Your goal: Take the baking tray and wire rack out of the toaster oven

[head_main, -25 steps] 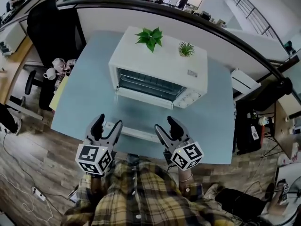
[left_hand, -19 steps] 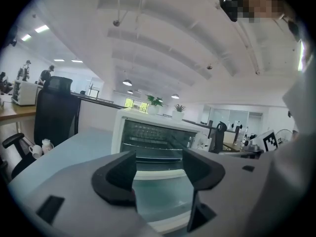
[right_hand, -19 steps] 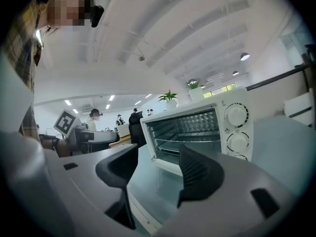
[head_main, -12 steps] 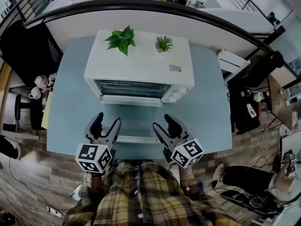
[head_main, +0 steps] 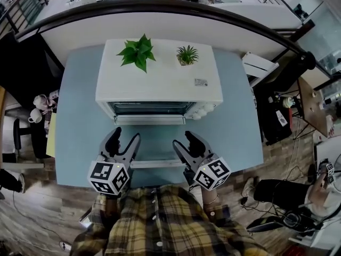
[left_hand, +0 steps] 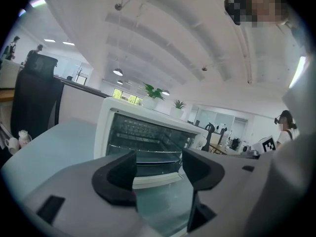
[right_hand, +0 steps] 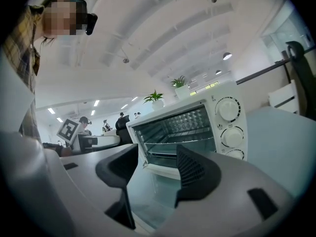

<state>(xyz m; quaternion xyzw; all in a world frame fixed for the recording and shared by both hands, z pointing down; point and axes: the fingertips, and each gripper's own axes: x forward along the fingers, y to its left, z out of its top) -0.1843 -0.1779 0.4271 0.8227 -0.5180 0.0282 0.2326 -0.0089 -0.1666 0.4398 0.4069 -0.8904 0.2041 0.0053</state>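
Observation:
A white toaster oven (head_main: 159,84) stands on the blue-grey table (head_main: 80,127) with its glass door (head_main: 154,143) folded down flat towards me. Inside, a wire rack (right_hand: 181,140) sits over a dark tray (right_hand: 164,149); the left gripper view also shows the rack (left_hand: 140,149). My left gripper (head_main: 121,143) and right gripper (head_main: 187,145) hover side by side above the door's front edge, both pointing at the oven mouth. Each is open and holds nothing. In their own views the left gripper (left_hand: 159,172) and right gripper (right_hand: 153,174) frame the oven opening.
Two small potted plants (head_main: 137,52) (head_main: 186,55) stand on the oven's top. Three control knobs (right_hand: 228,110) line its right side. A black chair (head_main: 21,63) and mugs (head_main: 38,108) are left of the table, a white unit (head_main: 256,65) at the right.
The head view has swung so the oven now sits square and centred. Both grippers stay open and side by side over the lowered door.

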